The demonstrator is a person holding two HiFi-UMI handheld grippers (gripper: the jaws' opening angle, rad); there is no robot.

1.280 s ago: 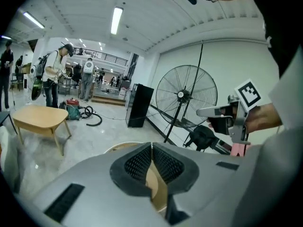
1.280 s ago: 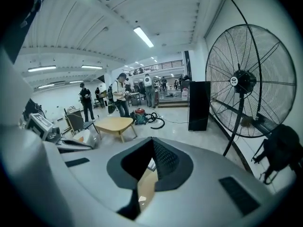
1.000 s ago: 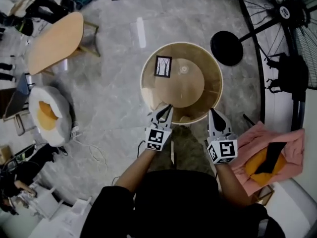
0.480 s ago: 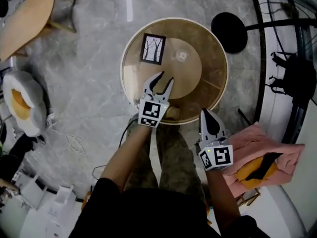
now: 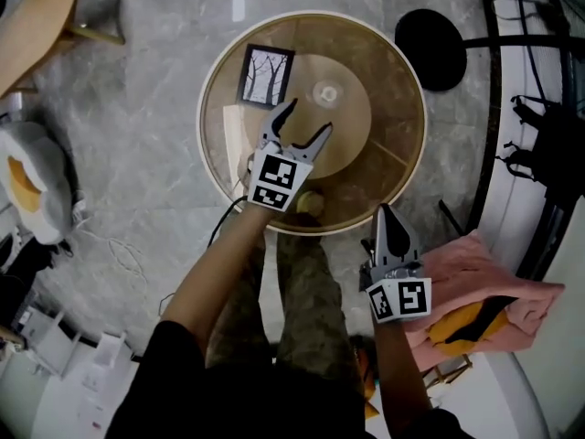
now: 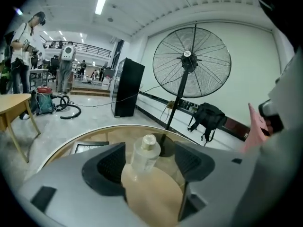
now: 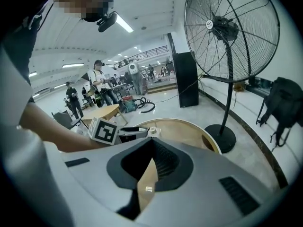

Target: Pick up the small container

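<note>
Where once shut, left claw (image 5: 308,119) mid-opening, empty, nearer the small container (image 5: 326,91).

**Inventory of the scene, by kind**

One round glass worktop (image 5: 398,90) carries one small container (image 5: 326,91) and one framed picture (image 5: 266,75). Two grippers appear: the left gripper (image 5: 309,117), its fingers opening with nothing between them, and the right gripper (image 5: 385,213). Each bears one marker cube, two in all. Around the worktop are one pedestal fan (image 6: 191,60), one black bag (image 5: 547,135), one black cabinet (image 6: 127,86), one wooden table (image 5: 32,21), one egg-shaped cushion (image 5: 23,176) and one pink cloth (image 5: 494,277). At least two bystanders (image 7: 98,86) show in the right gripper view; farther figures are too small to count.
</note>
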